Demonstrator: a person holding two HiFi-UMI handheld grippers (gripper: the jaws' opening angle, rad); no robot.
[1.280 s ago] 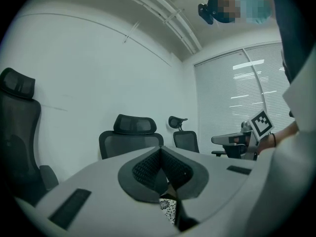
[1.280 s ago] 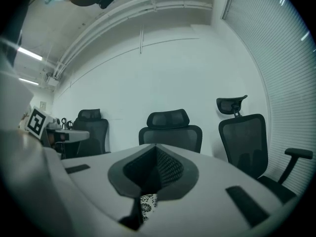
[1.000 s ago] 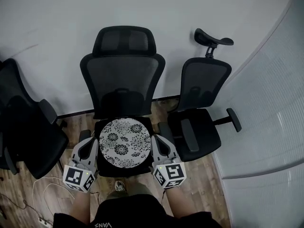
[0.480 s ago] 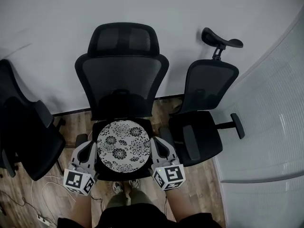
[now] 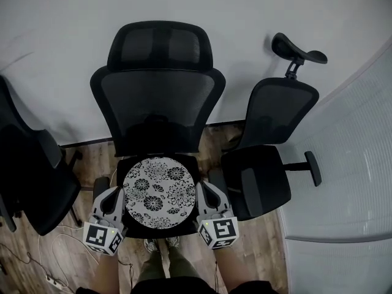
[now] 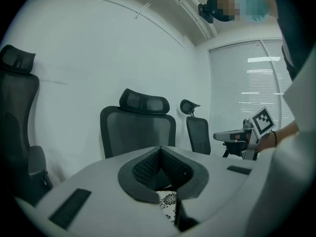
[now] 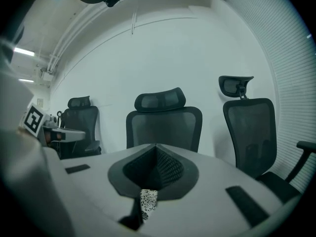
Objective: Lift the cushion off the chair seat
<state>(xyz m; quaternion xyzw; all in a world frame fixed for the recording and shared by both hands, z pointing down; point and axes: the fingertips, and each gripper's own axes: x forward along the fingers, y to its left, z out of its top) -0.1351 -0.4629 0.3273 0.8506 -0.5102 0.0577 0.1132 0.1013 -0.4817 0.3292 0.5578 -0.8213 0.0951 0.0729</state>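
1. White wall (image 5: 61,41) fills the far side, with a ribbed pale panel (image 5: 361,164) curving along the right.
2. Wood floor (image 5: 92,158) shows under and between the seats.
3. Three black mesh chairs: the middle chair (image 5: 158,112) is straight ahead, the right chair (image 5: 278,115) is just beside it, and the left chair (image 5: 30,176) is cut by the frame edge.
4. The round cushion (image 5: 159,192) (black flowers on white) sits over the middle chair's seat; whether it rests on the seat cannot be told.
5. The left gripper (image 5: 118,192) is at the cushion's left edge. Its fingers are pressed together, with a strip of the flowered fabric (image 6: 169,204) pinched between them.
6. The right gripper (image 5: 200,187) is at the cushion's right edge. Its fingers are likewise closed on a strip of the fabric (image 7: 148,201).
7. A thin cable (image 5: 55,244) lies on the near-left floor.
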